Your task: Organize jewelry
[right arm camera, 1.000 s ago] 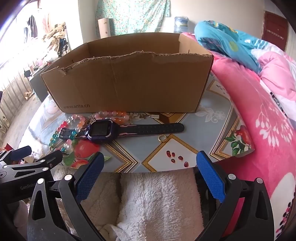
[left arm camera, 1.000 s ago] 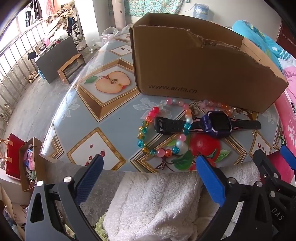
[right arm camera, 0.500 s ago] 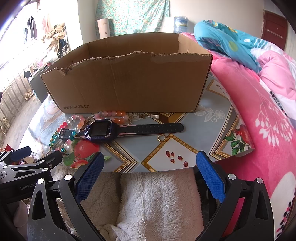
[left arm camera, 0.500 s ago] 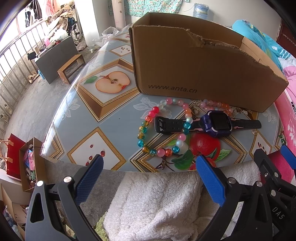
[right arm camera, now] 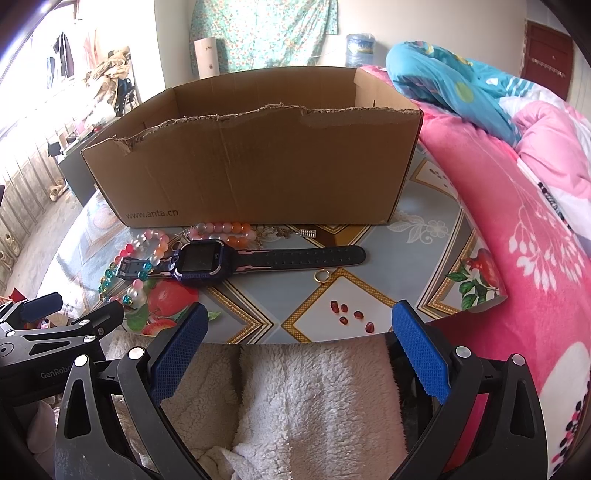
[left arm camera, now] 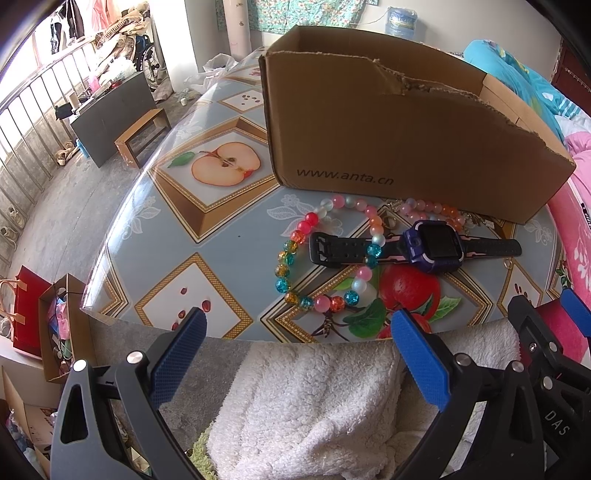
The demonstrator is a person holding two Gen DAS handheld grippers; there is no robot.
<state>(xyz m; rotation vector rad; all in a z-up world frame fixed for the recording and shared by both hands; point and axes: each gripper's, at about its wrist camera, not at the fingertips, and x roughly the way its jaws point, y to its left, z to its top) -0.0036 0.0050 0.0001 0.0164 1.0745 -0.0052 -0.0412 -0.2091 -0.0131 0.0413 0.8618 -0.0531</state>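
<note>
I hold both tools back over the white fleece [right arm camera: 314, 398] short of the table edge [right arm camera: 258, 341], the left gripper [left arm camera: 295, 354] and right gripper [right arm camera: 295, 343] each spread wide and empty, so I judge nothing is picked yet. Next I must reach forward past that edge to the beaded bracelet [left arm camera: 291, 273] and the watch [right arm camera: 201, 262] lying across it, with a small ring [right arm camera: 322, 276] just beside the strap; open tabletop lies to the right, while the cardboard box [right arm camera: 258, 162] close behind means lifting over its torn wall.

Home bedroom, pink quilt [right arm camera: 517, 229], hanging clothes [left arm camera: 66, 22]
</note>
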